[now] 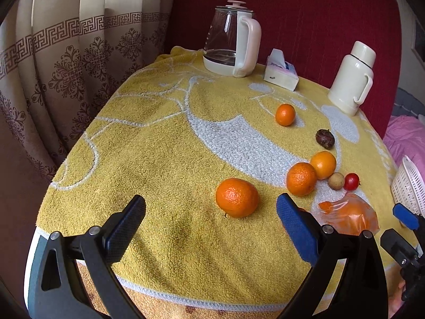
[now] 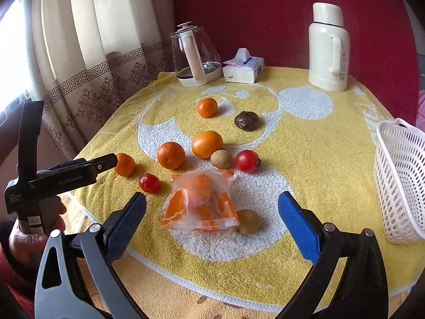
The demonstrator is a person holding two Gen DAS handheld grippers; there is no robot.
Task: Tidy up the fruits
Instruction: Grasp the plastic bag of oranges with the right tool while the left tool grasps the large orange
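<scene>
Left wrist view: the left gripper (image 1: 211, 208) hangs low over the yellow-and-white terry towel (image 1: 148, 159) that covers the table, its fingers spread wide and holding nothing. A large dimpled orange (image 1: 237, 197) sits on the towel just ahead, between the two finger lines but not touched. To its right lie two more oranges (image 1: 301, 179) pressed together, a small tan round fruit (image 1: 336, 181) and a red cherry tomato (image 1: 351, 181). Farther back sit a small tangerine (image 1: 285, 114) and a dark brown wrinkled fruit (image 1: 325, 139). This looks like the approach to a first pick; the next move calls for easing forward until the fingers flank the orange, then closing gently.

Right wrist view: the right gripper (image 2: 212, 207) is likewise open and empty, aimed at a clear plastic bag printed with orange slices (image 2: 200, 202), with a brownish round fruit (image 2: 248, 222) touching its near corner. The white perforated plastic basket (image 2: 398, 180) stands at the table's right edge, well apart from the fruit, and is the likely destination. No fruit can be seen in it, though its inside is mostly hidden.
</scene>
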